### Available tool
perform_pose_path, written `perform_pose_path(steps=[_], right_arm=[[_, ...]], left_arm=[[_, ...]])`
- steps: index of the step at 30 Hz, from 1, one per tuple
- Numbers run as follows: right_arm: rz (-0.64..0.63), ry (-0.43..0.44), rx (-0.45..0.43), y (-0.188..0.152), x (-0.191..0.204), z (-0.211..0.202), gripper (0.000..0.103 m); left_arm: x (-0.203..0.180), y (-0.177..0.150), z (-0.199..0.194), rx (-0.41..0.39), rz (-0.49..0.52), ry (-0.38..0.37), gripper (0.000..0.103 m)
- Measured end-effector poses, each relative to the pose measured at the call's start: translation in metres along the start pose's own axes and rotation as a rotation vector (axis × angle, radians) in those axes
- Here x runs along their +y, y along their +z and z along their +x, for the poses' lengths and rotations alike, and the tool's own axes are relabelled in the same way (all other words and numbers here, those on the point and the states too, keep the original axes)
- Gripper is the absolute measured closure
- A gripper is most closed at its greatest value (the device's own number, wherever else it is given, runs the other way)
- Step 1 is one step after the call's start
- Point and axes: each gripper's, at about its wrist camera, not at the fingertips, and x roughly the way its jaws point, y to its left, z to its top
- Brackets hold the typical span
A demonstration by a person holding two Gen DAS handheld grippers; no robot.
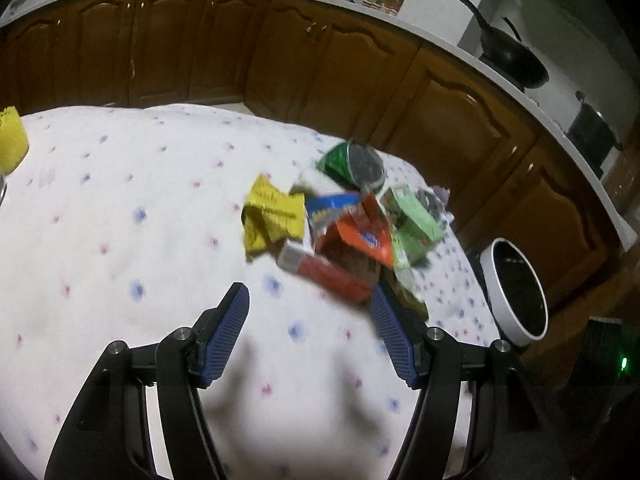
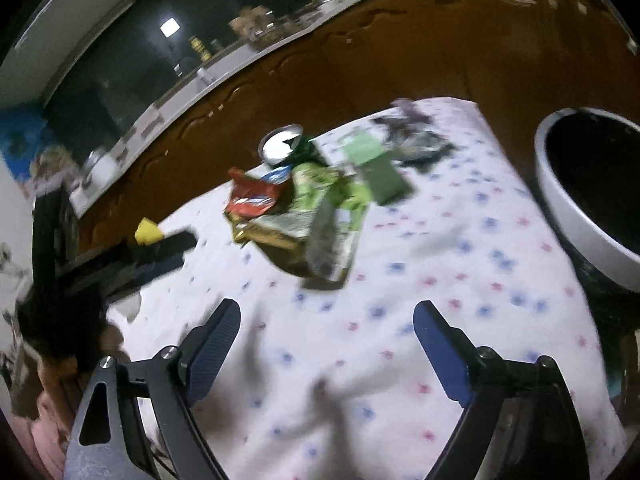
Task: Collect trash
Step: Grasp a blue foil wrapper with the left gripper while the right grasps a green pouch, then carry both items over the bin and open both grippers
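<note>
A heap of trash lies on a white flowered tablecloth (image 1: 120,208): a yellow wrapper (image 1: 272,216), an orange snack bag (image 1: 360,236), a red box (image 1: 324,276), a green carton (image 1: 416,220) and a green can (image 1: 352,164). My left gripper (image 1: 310,300) is open and empty just in front of the red box. In the right wrist view the heap shows with the orange bag (image 2: 252,200), a green wrapper (image 2: 320,188), the can (image 2: 280,146) and the carton (image 2: 376,164). My right gripper (image 2: 326,316) is open and empty, short of the heap.
A white-rimmed black bin (image 1: 516,292) stands past the table's right edge; it also shows in the right wrist view (image 2: 580,200). Brown cabinets (image 1: 240,52) run behind. A yellow object (image 1: 12,140) sits far left. The left gripper's fingers (image 2: 160,256) enter at the right view's left.
</note>
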Motion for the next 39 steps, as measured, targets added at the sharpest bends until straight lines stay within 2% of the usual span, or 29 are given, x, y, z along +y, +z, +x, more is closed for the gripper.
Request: perform_pose_path(steps=[4,12,14,15,16,19,22,30,33,39], right_arm=[[-0.117,-0.013,-0.010,0.006,0.022,0.017,0.014],[-0.210,-0.051,0.012,0.024,0.033,0.056,0.017],[-0.212,-0.059,0.025,0.028,0.029,0.065,0.025],[-0.210,-0.062,0.030,0.029,0.027,0.069,0.028],[-0.203,-0.064,0.037,0.031,0.025,0.072,0.035],[-0.189,-0.059,0.047,0.030,0.020,0.075,0.058],[-0.192,-0.062,0.029,0.028,0.018,0.067,0.061],[-0.151,-0.004,-0.007,0.008,0.004,0.019,0.064],[-0.102,0.030,-0.028,0.003,-0.007,-0.003,0.065],[-0.040,0.023,-0.066,-0.013,-0.028,-0.040,0.066]], left_arm=[[-0.004,0.018,0.011,-0.001,0.033,-0.013,0.038],[-0.016,0.040,0.046,0.040,0.126,-0.033,0.039],[-0.015,0.042,0.054,0.059,0.128,-0.039,0.046],[-0.016,0.042,0.057,0.069,0.130,-0.048,0.057],[-0.016,0.042,0.061,0.081,0.132,-0.059,0.068],[-0.022,0.039,0.063,0.089,0.156,-0.077,0.091],[-0.025,0.036,0.057,0.072,0.166,-0.088,0.097],[-0.029,0.019,0.031,0.046,0.169,-0.122,0.102],[-0.032,0.008,0.018,0.040,0.163,-0.141,0.102],[-0.049,-0.021,0.001,0.060,0.188,-0.189,0.102]])
